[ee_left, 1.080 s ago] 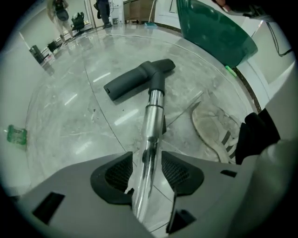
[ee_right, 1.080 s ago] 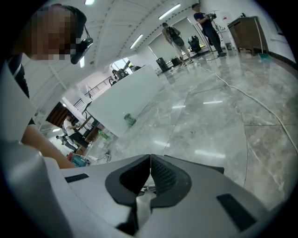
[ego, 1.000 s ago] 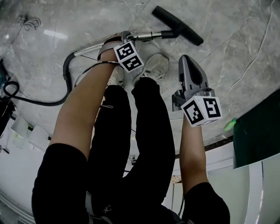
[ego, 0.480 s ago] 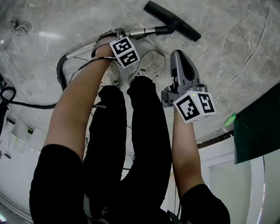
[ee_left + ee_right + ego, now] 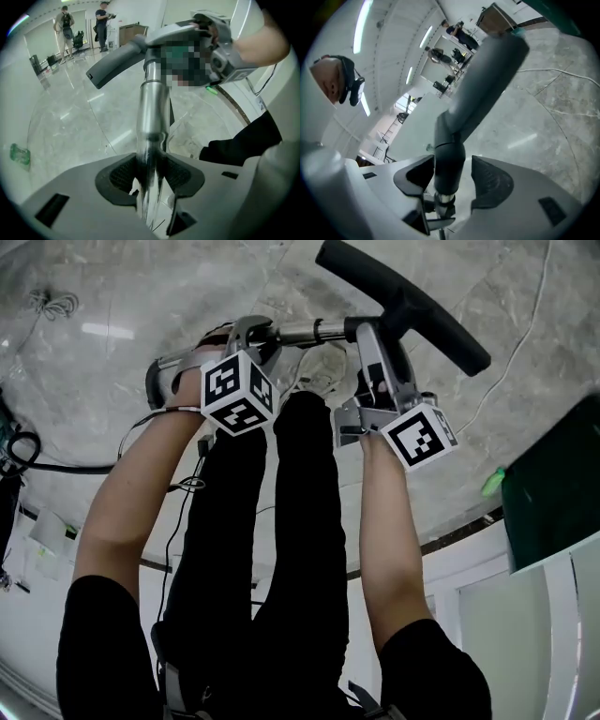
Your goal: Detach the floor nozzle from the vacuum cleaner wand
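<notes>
In the head view my left gripper [image 5: 258, 334] is shut on the chrome wand [image 5: 298, 332], which is held up off the floor. The black floor nozzle [image 5: 403, 306] sits on the wand's end at upper right. My right gripper [image 5: 367, 332] has just been opening its jaws, and they stand open around the nozzle's black neck [image 5: 450, 161]. The neck lies against the left pad, with a gap at the right pad. In the left gripper view the wand [image 5: 151, 117] runs up between my left gripper's [image 5: 150, 178] pads to the nozzle [image 5: 117, 56].
The person's legs and a white shoe [image 5: 323, 381] are right below the wand. The grey hose [image 5: 159, 376] bends left from the handle. A thin white cable [image 5: 534, 324] lies on the marble floor at right, beside a dark green surface [image 5: 553, 493]. People [image 5: 65, 23] stand far off.
The left gripper has lifted the wand and nozzle off the floor toward the head. The right gripper has moved left and up to the nozzle's neck, and its jaws now straddle it.
</notes>
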Demonstrator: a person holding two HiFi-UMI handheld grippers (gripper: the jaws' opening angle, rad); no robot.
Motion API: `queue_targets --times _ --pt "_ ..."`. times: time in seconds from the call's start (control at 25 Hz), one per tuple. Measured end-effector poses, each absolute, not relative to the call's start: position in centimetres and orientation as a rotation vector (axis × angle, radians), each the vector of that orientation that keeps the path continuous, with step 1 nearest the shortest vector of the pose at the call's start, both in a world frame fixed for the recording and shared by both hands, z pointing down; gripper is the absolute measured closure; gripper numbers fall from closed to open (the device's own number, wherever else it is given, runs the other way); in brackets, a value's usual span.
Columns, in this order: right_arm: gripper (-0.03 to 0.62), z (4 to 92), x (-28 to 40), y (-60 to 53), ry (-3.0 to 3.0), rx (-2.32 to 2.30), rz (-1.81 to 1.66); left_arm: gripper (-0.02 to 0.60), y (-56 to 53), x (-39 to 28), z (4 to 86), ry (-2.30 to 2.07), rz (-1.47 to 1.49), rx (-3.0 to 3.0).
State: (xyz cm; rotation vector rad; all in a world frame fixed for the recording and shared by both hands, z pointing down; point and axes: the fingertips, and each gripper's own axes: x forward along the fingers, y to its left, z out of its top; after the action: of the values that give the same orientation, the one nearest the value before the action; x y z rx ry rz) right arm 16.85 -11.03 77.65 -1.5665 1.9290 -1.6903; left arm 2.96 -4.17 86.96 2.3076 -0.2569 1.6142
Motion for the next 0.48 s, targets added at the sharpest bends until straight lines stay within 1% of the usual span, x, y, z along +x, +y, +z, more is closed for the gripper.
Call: queue_targets --times 0.08,0.12,0.16,0.2,0.48 --pt "0.349 74.3 16.5 -12.6 1.92 -1.495 -1.583 0.405 -4.2 3.8 83.3 -0.249 1.569 2.371" --pt "0.359 72.4 16.2 -12.9 1.925 -1.468 -1.532 0.405 -4.0 4.2 81.8 -0.248 1.551 2.389" --pt "0.412 70.7 16.0 -13.0 1.942 -1.459 -1.491 0.405 -3.8 4.4 80.6 -0.244 1.535 2.394" --pt "0.431 69.3 15.7 -13.0 1.969 -1.464 -1.467 0.405 -3.6 4.4 79.6 -0.235 1.517 2.388" --pt "0.431 62.6 13.4 -11.4 2.117 -1.429 -1.422 0.405 -3.2 4.4 75.1 -0.233 1.363 2.453"
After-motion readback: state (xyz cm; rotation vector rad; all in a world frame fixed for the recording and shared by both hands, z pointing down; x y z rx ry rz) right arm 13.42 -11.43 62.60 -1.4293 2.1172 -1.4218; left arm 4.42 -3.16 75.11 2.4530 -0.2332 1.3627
